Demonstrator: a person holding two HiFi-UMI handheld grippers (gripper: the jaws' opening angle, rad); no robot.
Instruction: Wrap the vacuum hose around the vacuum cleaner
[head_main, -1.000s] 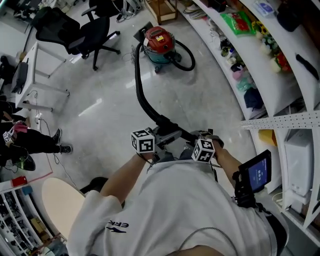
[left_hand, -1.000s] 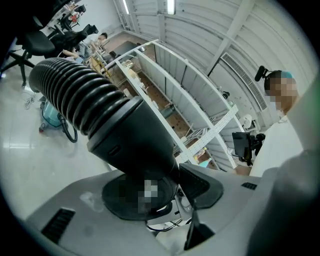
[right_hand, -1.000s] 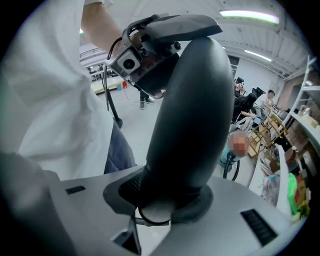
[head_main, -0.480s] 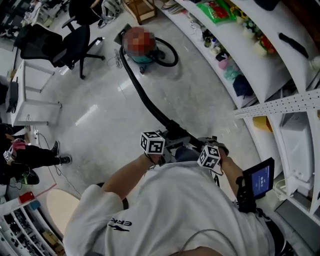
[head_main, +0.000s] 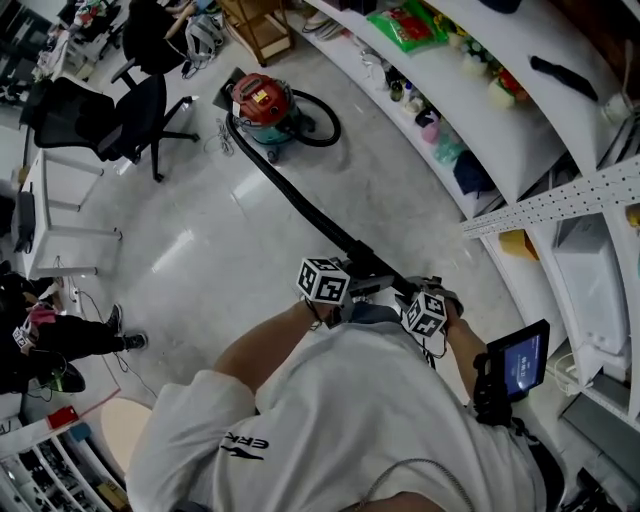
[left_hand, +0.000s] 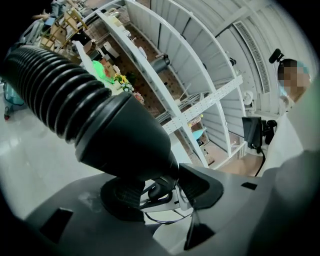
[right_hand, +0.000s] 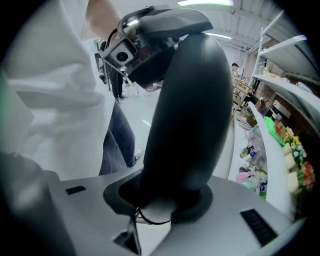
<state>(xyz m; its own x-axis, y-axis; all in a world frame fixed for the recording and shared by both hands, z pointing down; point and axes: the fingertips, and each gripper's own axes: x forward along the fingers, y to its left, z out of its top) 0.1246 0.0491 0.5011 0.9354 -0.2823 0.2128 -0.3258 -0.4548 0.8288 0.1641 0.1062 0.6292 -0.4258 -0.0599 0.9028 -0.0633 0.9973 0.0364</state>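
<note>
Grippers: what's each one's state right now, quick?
Left gripper: jaws closed on the vacuum hose's smooth cuff, beside its ribbed section.
Right gripper: jaws closed on the hose's rigid black end piece.

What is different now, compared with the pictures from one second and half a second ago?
The vacuum hose bowed in a curve between the vacuum cleaner and the grippers; now it runs almost straight, apparently pulled tighter. Nothing was grasped or released: the left gripper and right gripper stay clamped on its end. The vacuum cleaner remains near the office chair.
</note>
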